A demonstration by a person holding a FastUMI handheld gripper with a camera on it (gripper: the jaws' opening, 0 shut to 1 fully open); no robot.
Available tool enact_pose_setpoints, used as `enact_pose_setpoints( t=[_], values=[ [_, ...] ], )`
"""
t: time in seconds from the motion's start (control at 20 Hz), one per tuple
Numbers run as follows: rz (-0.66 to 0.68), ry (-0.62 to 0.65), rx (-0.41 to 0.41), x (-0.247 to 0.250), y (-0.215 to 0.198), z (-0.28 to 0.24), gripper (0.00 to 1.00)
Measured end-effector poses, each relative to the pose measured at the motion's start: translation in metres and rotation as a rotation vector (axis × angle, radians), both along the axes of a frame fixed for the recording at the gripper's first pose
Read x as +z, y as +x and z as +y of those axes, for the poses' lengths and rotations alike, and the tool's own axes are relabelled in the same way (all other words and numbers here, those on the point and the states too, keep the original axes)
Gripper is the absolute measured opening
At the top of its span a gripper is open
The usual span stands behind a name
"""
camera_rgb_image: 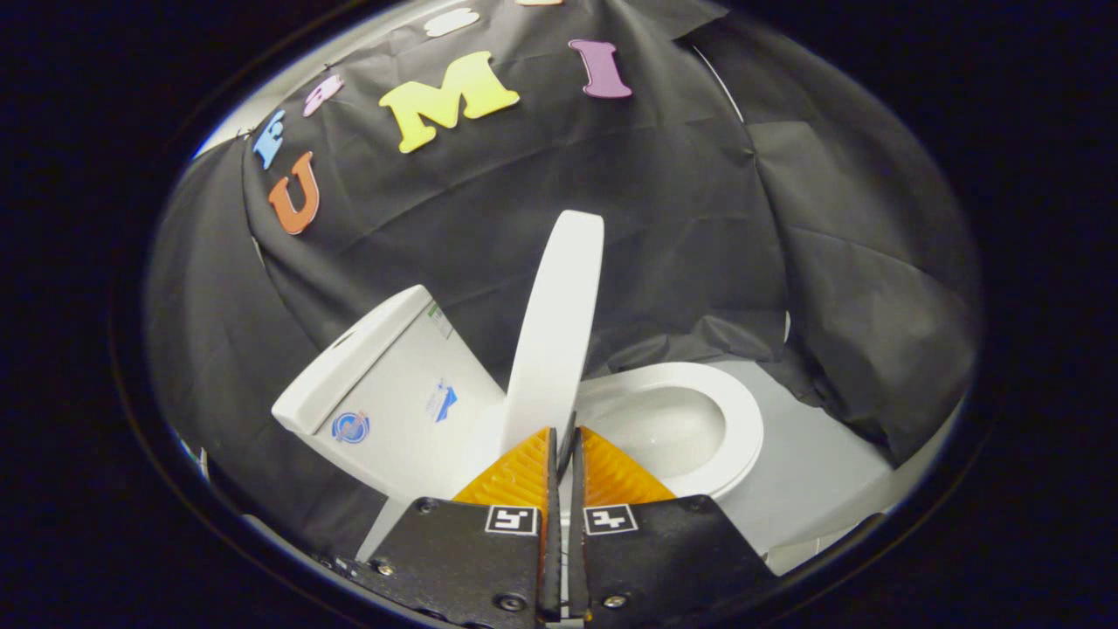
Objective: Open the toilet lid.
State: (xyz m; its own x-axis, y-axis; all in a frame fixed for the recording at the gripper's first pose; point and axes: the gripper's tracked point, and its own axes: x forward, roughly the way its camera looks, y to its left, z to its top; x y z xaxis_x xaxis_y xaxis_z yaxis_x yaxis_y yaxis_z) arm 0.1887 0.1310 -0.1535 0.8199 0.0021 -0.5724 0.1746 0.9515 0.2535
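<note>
**One toilet, one gripper, two stickers**

There is one toilet (pixel 611 437) with one lid (pixel 555 341), raised on edge, one seat ring (pixel 742 428) and one tank (pixel 384 393). The tank's side carries two blue stickers (pixel 350 427), and a third small label sits near its top corner. One gripper (pixel 564 441) has two fingers (pixel 515 476), closed together on the lid's lower edge.

Tool (pixel 563 441) fingers nearly closed, narrow gap, pinching thin edge at tips
</note>
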Motion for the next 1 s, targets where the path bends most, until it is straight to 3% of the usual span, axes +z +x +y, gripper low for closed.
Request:
enact_pose_setpoints(
  t=[1.0],
  values=[
    [-0.076,-0.148,0.136,0.023,0.015,0.083,0.07]
  ],
)
